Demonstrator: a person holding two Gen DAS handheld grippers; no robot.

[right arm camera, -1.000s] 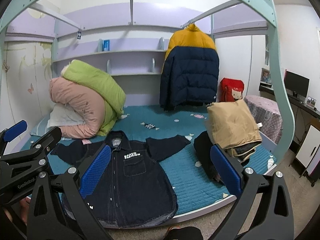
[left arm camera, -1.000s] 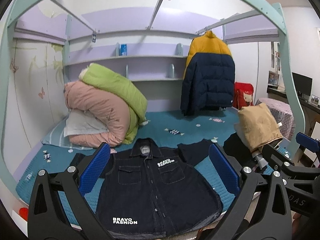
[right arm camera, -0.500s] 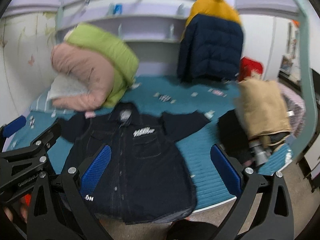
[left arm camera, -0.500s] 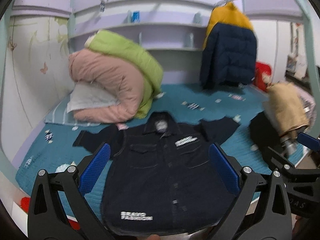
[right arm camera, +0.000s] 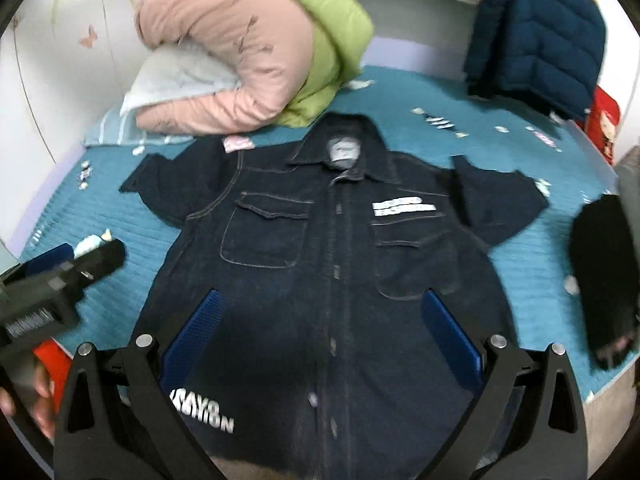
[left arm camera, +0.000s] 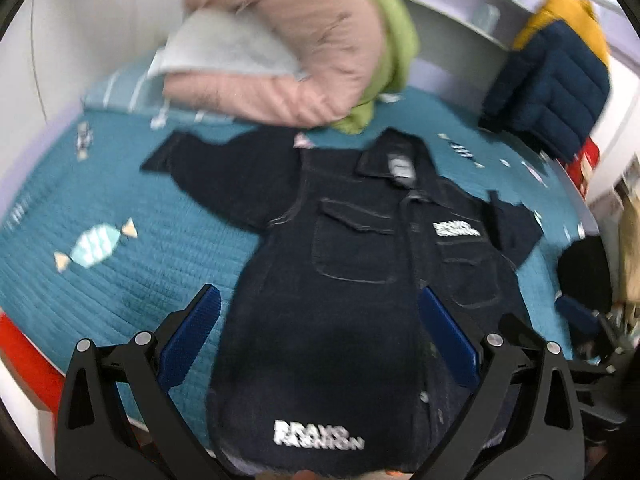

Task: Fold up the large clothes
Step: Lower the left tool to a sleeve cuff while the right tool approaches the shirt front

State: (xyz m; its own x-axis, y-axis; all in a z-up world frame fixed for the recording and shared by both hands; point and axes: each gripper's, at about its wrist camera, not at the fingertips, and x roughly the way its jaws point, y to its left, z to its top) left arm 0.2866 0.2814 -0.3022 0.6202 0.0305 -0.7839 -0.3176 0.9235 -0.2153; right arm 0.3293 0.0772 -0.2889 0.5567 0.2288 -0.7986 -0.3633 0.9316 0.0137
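Left wrist view: looking down along the left gripper (left arm camera: 320, 340), blue-padded fingers (left arm camera: 188, 340) spreading wide and holding nothing, hovering over the lower half of a dark denim jacket (left arm camera: 360, 280) lying front-up and spread flat on the teal quilted bedspread (left arm camera: 100, 300). Showing here alone: a candy motif (left arm camera: 94, 245) printed on the bedspread left of the jacket, and part of the right gripper's black frame poking in at the far right edge. Lying behind the collar: a rolled pink duvet (left arm camera: 288, 40) wrapped in a green one (left arm camera: 384, 40), with a pale pillow (left arm camera: 224, 52) tucked under. Hanging at upper right: a navy and yellow puffer coat (left arm camera: 552, 80). Blurring heavily throughout; hem lettering barely readable. Right wrist view: facing the jacket (right arm camera: 340, 260) more squarely, both short sleeves spreading out, collar label and chest patch showing. Right gripper (right arm camera: 320, 340) likewise gaping wide with nothing between the pads (right arm camera: 452, 340), above the hem area. Showing here alone: the left gripper (right arm camera: 64, 276) from the side at the left edge, a bare hand (right arm camera: 24, 392) gripping its handle, and a black garment (right arm camera: 600, 280) lying at the bed's right edge. Butterfly decals (right arm camera: 90, 36) dotting the white wall. Hem and near bed edge hiding behind the gripper frame; puffer coat (right arm camera: 536, 36) cut off at the top.
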